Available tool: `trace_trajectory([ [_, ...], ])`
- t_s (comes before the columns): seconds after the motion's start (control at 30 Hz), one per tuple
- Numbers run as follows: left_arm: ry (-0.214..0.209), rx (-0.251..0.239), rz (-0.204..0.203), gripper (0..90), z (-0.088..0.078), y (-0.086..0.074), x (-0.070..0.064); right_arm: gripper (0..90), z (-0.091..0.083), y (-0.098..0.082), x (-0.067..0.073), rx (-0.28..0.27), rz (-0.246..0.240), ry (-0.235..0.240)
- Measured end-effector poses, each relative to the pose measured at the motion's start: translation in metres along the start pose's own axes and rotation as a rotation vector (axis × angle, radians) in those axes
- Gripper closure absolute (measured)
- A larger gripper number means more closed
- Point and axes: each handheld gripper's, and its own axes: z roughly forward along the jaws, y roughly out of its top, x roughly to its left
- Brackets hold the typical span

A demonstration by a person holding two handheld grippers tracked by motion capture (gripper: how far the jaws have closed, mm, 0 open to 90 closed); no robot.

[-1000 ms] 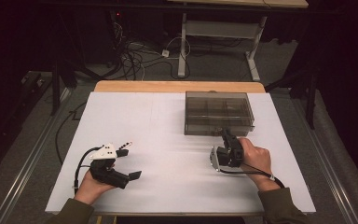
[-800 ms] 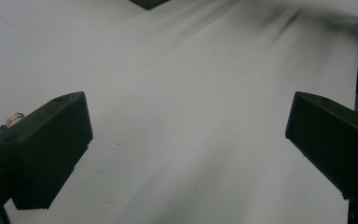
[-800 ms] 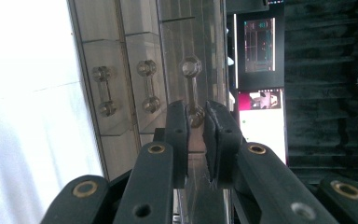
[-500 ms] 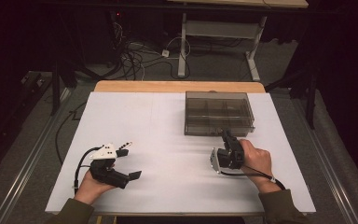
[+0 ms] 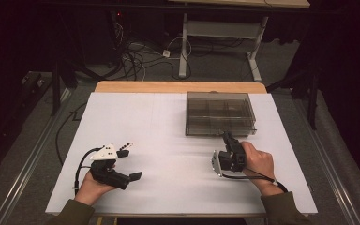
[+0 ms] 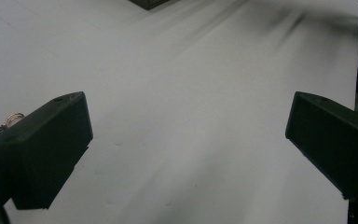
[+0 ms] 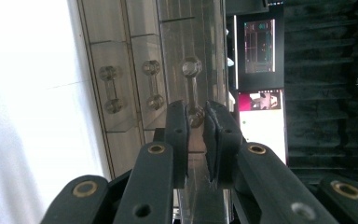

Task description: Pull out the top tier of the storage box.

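While your hands rest on the white table [image 5: 168, 126], the smoky clear drawer box [image 5: 220, 112] sits toward its far right, just ahead of your right gripper [image 5: 227, 137]; your left gripper [image 5: 132, 161] lies well apart at the near left, jaws spread wide over bare tabletop with nothing between them. Turned on its side, your right gripper [image 7: 196, 126] has its jaws drawn narrow and clamped on one end of a clear bar handle [image 7: 192, 88] on the box front; two shorter handles [image 7: 130, 86] sit beside it.
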Motion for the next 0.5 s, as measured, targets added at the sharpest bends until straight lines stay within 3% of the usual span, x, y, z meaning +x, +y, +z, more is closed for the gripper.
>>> trace_trajectory([
  [0.4, 0.000, 0.000, 0.000, 0.0, 0.0000, 0.0001, -0.0002, 81.2, -0.0045, 0.0003, 0.0006, -0.002, 0.000, 0.005],
  [0.5, 0.000, 0.000, 0.000, 0.0, 0.0000, 0.0000, -0.0001, 76.6, -0.0043, 0.0002, 0.0018, -0.011, -0.003, 0.001],
])
